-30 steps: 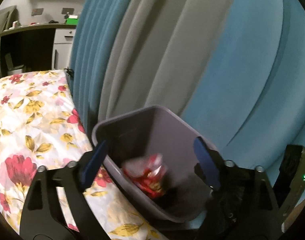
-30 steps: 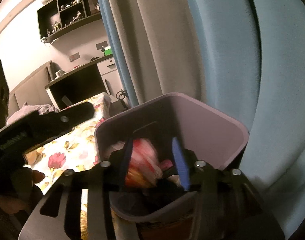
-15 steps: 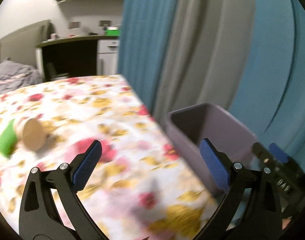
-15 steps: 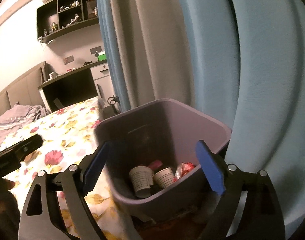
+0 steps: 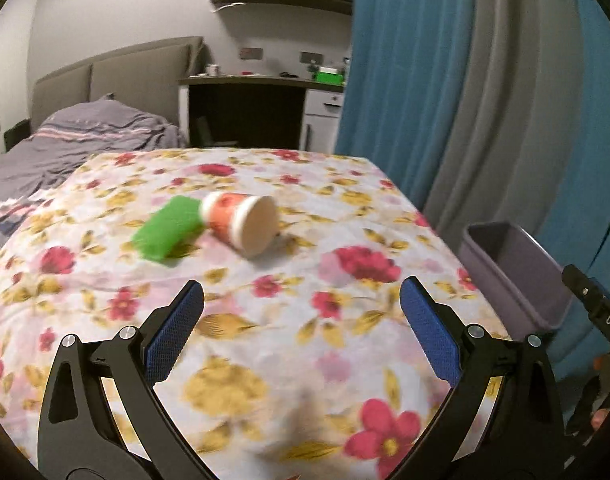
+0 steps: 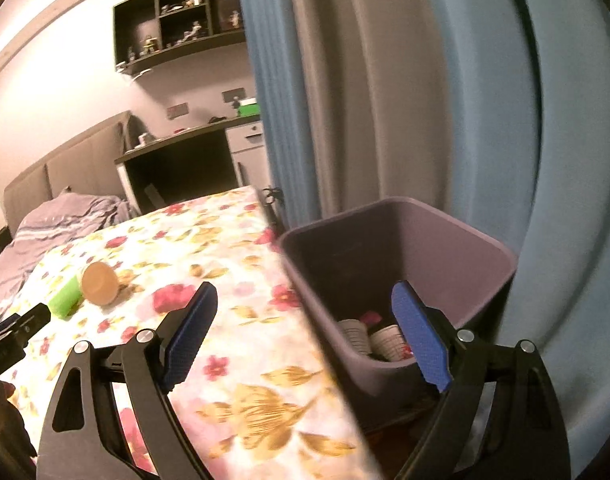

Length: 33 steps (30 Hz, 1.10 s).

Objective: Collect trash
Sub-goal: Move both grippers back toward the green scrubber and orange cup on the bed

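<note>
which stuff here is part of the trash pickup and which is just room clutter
Part of the job:
- paper cup lying on its side on the floral bedspread
- green packet beside it
- purple bin by the bed, with cups already inside
- left tongs and right tongs, both open and empty

Just lying about:
- grey blanket
- desk
- wall shelves
- curtains

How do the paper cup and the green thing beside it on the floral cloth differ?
The paper cup is round, orange and white, on its side, open mouth toward the camera. The green item is flat, blocky and plain green. The cup looks taller than the green item. Both lie uncollected on the floral cloth, touching or nearly so.
</note>
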Motion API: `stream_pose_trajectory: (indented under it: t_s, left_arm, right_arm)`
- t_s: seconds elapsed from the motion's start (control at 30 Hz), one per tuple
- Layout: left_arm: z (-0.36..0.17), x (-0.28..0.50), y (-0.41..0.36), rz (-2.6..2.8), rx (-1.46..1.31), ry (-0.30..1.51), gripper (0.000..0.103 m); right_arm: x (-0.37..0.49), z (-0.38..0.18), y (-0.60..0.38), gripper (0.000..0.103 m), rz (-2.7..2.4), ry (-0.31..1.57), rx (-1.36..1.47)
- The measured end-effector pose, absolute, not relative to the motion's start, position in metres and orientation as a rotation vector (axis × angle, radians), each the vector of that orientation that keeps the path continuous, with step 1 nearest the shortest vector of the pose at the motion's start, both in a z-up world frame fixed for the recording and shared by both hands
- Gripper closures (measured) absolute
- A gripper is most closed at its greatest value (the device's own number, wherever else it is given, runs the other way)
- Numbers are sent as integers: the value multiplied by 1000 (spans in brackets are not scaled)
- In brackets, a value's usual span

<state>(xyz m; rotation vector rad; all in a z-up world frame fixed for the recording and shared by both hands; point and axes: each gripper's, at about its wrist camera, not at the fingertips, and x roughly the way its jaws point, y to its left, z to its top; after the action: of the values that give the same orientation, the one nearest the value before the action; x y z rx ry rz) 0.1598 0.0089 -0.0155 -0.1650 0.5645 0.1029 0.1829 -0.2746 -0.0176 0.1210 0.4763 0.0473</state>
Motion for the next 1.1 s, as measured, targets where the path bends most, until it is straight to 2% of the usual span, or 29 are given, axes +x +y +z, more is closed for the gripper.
stream_pose_trajectory:
  t_s: [0.6,1.1]
  left_arm:
    - [-8,118,90,244,-200,524,6]
    - [-22,133,136,288,-178,557,6]
  right_arm:
    - [167,-7,-169,17,208,508,38]
    - [202,-28,-93,17,293,579,-3]
